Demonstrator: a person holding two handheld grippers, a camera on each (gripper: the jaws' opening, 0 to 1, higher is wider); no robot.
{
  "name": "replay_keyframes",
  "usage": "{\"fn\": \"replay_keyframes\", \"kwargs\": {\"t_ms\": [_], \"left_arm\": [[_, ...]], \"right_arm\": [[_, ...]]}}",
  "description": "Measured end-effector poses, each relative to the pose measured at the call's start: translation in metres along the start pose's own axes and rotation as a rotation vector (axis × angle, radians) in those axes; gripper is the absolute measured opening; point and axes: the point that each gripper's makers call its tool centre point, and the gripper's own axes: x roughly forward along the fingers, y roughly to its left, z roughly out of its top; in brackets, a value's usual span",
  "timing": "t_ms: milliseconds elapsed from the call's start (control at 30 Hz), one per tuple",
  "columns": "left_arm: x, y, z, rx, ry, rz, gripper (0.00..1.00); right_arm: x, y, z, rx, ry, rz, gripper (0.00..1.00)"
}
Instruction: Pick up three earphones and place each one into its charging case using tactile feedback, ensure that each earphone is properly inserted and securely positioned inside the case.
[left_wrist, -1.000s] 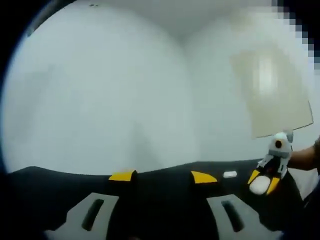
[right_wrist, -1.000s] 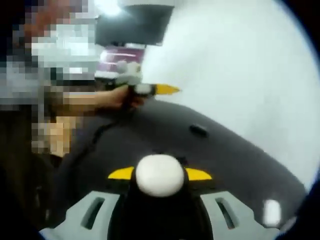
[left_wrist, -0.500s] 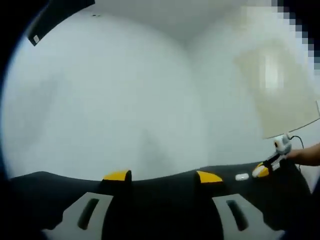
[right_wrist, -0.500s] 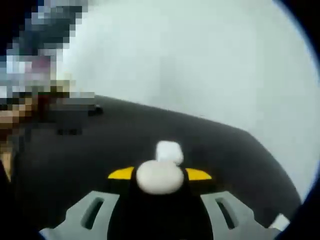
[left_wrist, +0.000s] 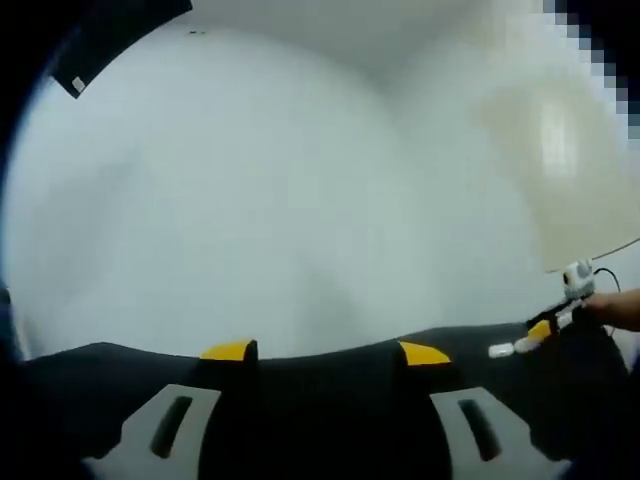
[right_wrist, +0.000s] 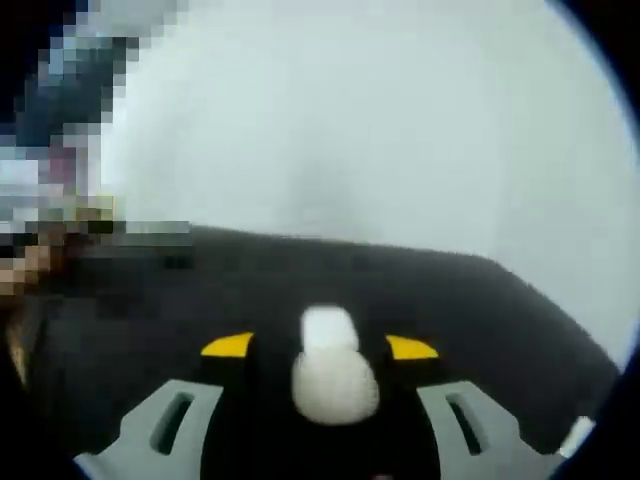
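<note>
Right claw (right_wrist: 318, 348) now nearer case (right_wrist: 329, 328)

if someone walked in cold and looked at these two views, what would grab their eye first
Probably the white rounded earphone held between the right gripper's yellow-tipped jaws, low in the right gripper view, just before a white charging case on the black table. In the left gripper view, the left gripper hovers with jaws apart over the table edge, against a pale wall.

A dark tabletop (right_wrist: 470, 300) is filling the lower part, and a small white case (right_wrist: 329, 328) is sitting on it.
</note>
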Motion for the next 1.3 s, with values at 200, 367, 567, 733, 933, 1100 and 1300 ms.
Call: {"fn": "replay_keyframes", "kwargs": {"t_ms": [200, 367, 567, 733, 933, 1100, 1300], "left_arm": [[-0.005, 0.011, -0.001, -0.095, 0.004, 0.037, 0.52], [-0.007, 0.011, 0.0, -0.105, -0.006, 0.048, 0.53], [-0.004, 0.008, -0.002, -0.08, 0.004, 0.046, 0.54], [-0.005, 0.009, 0.001, -0.087, -0.003, 0.043, 0.54], [-0.004, 0.007, -0.001, -0.132, 0.001, 0.032, 0.53], [-0.001, 0.0, -0.003, -0.1, 0.017, 0.019, 0.52], [-0.001, -0.008, -0.006, -0.083, 0.046, -0.009, 0.5]], "right_arm": [[0.039, 0.061, 0.017, -0.056, 0.004, 0.16, 0.5], [0.077, 0.1, 0.01, -0.059, 0.04, 0.253, 0.5], [0.126, 0.151, -0.001, -0.086, 0.147, 0.386, 0.5], [0.166, 0.178, -0.007, -0.145, 0.167, 0.45, 0.5], [0.194, 0.201, -0.008, -0.089, 0.024, 0.638, 0.49], [0.19, 0.19, 0.007, 0.021, -0.044, 0.633, 0.42], [0.194, 0.207, -0.004, -0.037, 0.067, 0.631, 0.42]]}}
